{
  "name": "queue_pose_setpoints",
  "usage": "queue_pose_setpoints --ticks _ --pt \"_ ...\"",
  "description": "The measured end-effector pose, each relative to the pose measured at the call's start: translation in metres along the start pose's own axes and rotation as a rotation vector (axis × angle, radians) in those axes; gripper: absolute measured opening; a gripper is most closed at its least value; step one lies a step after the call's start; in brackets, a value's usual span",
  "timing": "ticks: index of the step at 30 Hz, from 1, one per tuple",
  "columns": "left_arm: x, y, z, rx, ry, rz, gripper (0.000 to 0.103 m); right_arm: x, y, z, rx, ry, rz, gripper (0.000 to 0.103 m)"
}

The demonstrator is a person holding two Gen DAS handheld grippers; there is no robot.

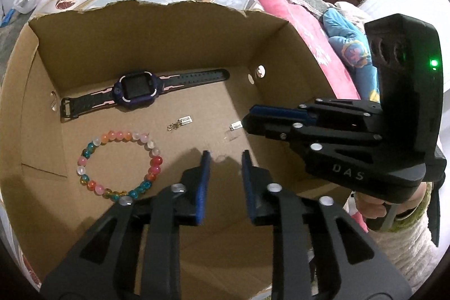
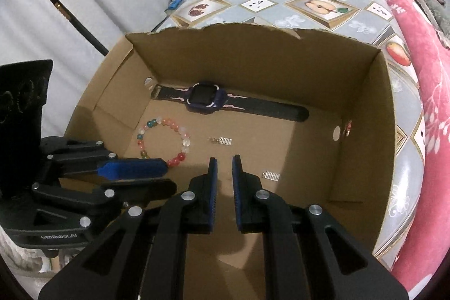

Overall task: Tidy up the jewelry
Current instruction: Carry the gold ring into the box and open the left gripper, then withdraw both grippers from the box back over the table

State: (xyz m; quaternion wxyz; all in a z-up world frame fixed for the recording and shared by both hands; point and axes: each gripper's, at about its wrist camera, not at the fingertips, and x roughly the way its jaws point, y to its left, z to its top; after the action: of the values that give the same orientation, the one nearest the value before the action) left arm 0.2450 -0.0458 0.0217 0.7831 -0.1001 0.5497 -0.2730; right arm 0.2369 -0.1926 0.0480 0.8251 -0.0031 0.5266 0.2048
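- A cardboard box (image 1: 157,44) with a torn rear edge sits on a counter (image 2: 309,4) covered in a patterned cloth with fruit pictures; a pink blanket (image 2: 416,52) lies along the counter's right side.
- A dark smartwatch (image 1: 137,92) with a purple case and pink-marked strap lies flat on the box floor, stretched along the rear wall.
- A bracelet of coloured beads (image 1: 118,165) lies in a ring on the box floor, nearer than the watch and towards the left wall.
- A small silver charm (image 1: 180,123) with a clasp rests on the floor just right of the bracelet, apart from it.
- A second small silver charm (image 2: 271,176) lies further right on the floor, beside the tip of the right claw.
- The left claw (image 1: 225,159) points down into the box, its blue-padded fingers apart with a clear gap and nothing between them; it hangs near the bracelet's right edge without touching it.
- The right claw (image 2: 223,162) also points down into the box; its fingers stand close together with only a narrow gap, and nothing is seen gripped between them.
- In the left wrist view a hand (image 1: 374,204) in a light knitted sleeve holds the right claw's handle.
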Motion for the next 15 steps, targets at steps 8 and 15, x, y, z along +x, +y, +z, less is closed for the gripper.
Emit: queue_pose_setpoints --ticks 8,15 --pt "-0.012 0.0 -0.001 0.003 -0.036 0.011 0.023 -0.011 -0.002 0.002 0.004 -0.034 -0.013 0.021" --pt "-0.044 -0.012 -0.015 0.06 -0.126 0.024 0.023 -0.039 0.003 -0.002 -0.012 -0.118 -0.013 0.027"
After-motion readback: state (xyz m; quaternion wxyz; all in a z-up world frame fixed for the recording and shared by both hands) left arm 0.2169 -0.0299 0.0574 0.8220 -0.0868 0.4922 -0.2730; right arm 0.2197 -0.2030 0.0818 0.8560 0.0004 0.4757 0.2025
